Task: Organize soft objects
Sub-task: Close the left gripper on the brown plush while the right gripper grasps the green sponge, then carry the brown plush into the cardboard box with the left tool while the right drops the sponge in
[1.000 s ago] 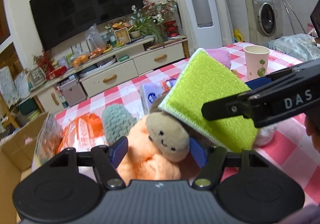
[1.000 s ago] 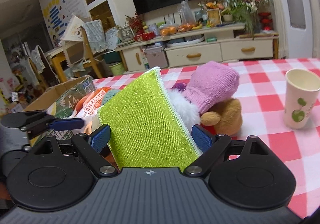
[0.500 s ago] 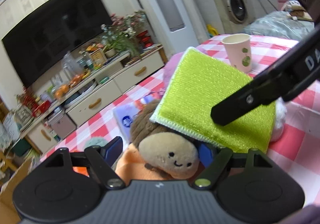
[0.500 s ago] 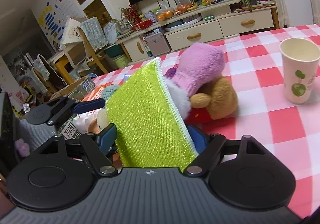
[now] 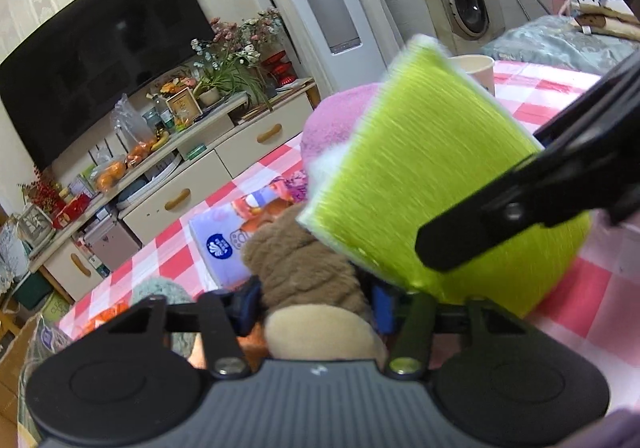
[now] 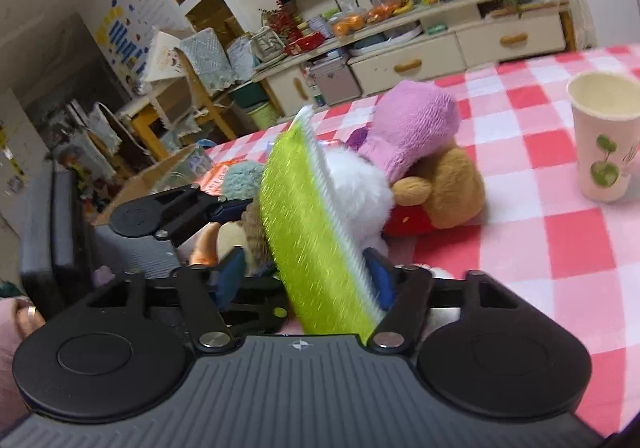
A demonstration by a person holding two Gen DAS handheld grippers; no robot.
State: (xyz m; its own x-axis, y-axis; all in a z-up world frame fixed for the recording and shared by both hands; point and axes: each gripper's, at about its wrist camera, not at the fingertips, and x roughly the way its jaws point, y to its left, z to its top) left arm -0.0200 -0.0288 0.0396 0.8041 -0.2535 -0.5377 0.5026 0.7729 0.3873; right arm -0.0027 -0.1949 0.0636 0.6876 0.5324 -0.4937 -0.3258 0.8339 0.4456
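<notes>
A plush doll (image 5: pixel 304 264) with brown hair and an orange body lies on the checked table. My left gripper (image 5: pixel 314 304) has its blue pads against both sides of the doll's head, and its jaws are closing. A lime-green sponge cloth (image 6: pixel 304 215) stands tilted on edge between the jaws of my right gripper (image 6: pixel 305 278), which are also closing. The right pad touches it, while the left pad stands a little apart. In the left wrist view the cloth (image 5: pixel 420 175) is blurred, with a right finger (image 5: pixel 500 224) across its face.
A brown bear (image 6: pixel 452 187) with a pink hat (image 6: pixel 416 127) and white fluff lies behind the cloth. A paper cup (image 6: pixel 604 139) stands at the right. A tissue pack (image 5: pixel 224 248) and a teal knitted piece (image 5: pixel 160 288) lie left of the doll. A cardboard box (image 6: pixel 160 175) sits off the table's left edge.
Both pairs of jaws have narrowed. The green cloth turned from flat-on to edge-on between the right jaws. The left gripper came in over the doll's head, hiding its face.
</notes>
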